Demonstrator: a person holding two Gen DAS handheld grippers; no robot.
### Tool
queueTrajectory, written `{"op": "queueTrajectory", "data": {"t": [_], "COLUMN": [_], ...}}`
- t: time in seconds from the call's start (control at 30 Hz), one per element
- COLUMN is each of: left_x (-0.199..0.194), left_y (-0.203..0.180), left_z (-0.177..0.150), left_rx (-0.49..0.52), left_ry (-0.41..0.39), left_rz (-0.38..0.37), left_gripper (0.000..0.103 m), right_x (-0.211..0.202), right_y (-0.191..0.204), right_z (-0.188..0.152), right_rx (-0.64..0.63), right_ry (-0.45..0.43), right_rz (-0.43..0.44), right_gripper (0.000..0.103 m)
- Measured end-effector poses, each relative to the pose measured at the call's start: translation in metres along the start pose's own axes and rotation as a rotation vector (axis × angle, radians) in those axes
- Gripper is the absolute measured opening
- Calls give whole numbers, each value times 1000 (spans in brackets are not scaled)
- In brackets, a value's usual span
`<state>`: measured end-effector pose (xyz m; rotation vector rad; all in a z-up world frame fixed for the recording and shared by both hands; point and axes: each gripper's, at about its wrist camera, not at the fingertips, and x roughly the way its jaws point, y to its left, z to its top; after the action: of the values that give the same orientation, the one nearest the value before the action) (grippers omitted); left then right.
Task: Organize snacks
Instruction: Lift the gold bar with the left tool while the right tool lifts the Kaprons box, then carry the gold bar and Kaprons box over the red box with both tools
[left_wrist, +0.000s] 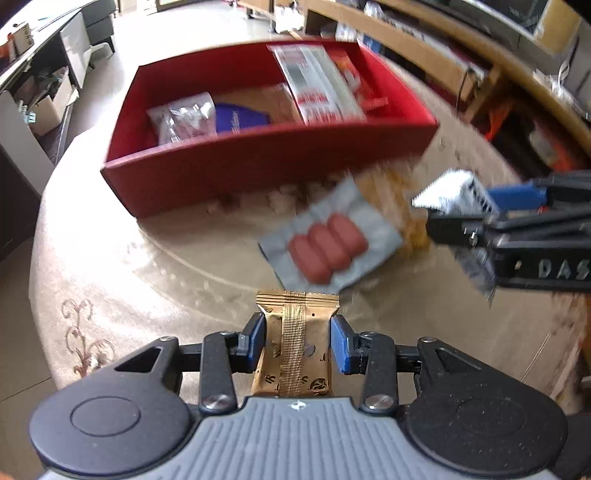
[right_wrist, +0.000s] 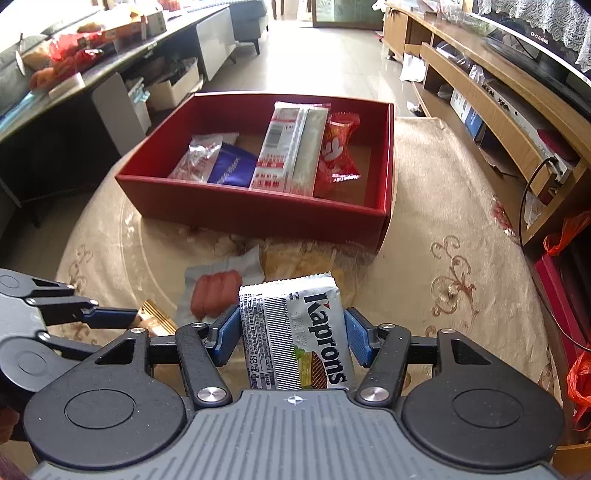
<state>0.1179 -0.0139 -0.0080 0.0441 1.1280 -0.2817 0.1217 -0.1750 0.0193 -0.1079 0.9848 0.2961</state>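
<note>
A red open box (left_wrist: 258, 166) (right_wrist: 258, 214) stands on the round table and holds several snack packs. My left gripper (left_wrist: 297, 338) is shut on a gold snack packet (left_wrist: 295, 343), above the table in front of the box. My right gripper (right_wrist: 291, 334) is shut on a silver Kaprons wafer pack (right_wrist: 295, 332); it also shows at the right of the left wrist view (left_wrist: 476, 221). A clear pack of three sausages (left_wrist: 328, 245) (right_wrist: 216, 291) lies on the table between the grippers and the box.
A yellowish snack bag (right_wrist: 303, 262) lies beside the sausages, in front of the box. The beige patterned tablecloth (right_wrist: 461, 229) covers the table. Wooden shelving (right_wrist: 498, 92) runs along the right, a dark counter with clutter (right_wrist: 74, 74) along the left.
</note>
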Motion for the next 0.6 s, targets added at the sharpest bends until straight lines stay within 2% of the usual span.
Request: {"op": "queueTrajectory", "data": {"t": [0.27, 0.6], "left_x": [-16, -34], "left_y": [6, 16], "left_z": [18, 51], "left_rx": [-33, -79], "left_ry": [-64, -154], "left_rz": [-4, -13], "left_gripper": [34, 34], "right_x": [-1, -12], "right_y": [-2, -8], "right_z": [10, 34], "right_rx": [14, 60], "right_ry": [-22, -101], "right_rz": [-5, -1], "right_gripper": [67, 67]}}
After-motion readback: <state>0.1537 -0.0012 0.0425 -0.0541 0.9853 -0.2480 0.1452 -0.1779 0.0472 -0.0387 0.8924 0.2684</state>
